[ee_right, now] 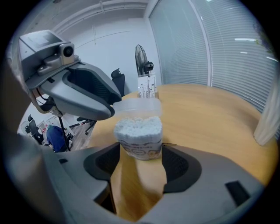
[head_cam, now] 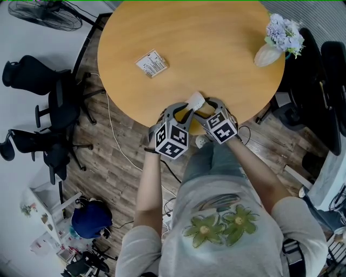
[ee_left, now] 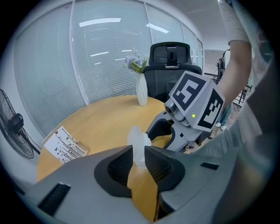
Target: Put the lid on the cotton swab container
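A fan (head_cam: 46, 13) stands on the floor (head_cam: 113, 162) at the far left, with black chairs (head_cam: 51, 103) below it on wood planks. A white cable (head_cam: 116, 138) trails past the worktop's left edge. The worktop (head_cam: 216, 48) is round, of pale wood, and mostly bare. A small printed pack (head_cam: 152, 63) lies flat left of its middle, well apart from everything else.

At the near edge the two claws meet. The left claw (ee_left: 139, 162) pinches the clear lid (ee_left: 136, 144) by its rim, with a pad pressed on each side. The right claw (ee_right: 141, 159) grips the container (ee_right: 139, 133), with one pad against each side of it. The container's top is open and white swabs (ee_right: 138, 124) show. The lid hangs just above the swabs and is not yet seated; whether it touches them cannot be told.

At the far right edge a white vase (head_cam: 267, 54) holds pale flowers (head_cam: 285, 32). A wall of glass with blinds (ee_left: 100, 57) runs behind the worktop.
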The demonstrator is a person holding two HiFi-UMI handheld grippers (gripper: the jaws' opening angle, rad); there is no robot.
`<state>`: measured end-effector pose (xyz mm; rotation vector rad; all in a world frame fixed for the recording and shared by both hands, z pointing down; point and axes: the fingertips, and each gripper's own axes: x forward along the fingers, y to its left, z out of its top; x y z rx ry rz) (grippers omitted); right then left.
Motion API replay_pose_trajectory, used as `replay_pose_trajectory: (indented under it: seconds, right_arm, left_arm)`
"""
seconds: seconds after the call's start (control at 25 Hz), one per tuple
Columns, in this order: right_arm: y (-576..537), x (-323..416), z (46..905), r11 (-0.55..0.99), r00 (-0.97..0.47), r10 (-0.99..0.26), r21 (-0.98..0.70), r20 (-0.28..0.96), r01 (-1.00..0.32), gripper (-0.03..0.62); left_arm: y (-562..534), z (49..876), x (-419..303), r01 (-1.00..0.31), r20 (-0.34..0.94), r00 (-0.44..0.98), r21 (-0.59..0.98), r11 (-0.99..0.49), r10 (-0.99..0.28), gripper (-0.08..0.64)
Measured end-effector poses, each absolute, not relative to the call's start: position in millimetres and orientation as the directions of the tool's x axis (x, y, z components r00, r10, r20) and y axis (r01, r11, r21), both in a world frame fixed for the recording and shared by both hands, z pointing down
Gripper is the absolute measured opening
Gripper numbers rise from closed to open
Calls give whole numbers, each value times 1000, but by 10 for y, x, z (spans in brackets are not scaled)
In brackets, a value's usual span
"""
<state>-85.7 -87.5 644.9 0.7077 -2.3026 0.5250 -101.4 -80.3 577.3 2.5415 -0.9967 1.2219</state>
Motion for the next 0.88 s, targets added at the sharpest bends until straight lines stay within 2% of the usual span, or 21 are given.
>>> replay_pose_trajectory:
  seconds: [0.88]
  right_arm:
    - [-882,-836,6503,776,-628,-339,-169,701,-608,308]
  left_arm:
    - [-707,5885,-900,-602,752,465,-119,-790,-468,91]
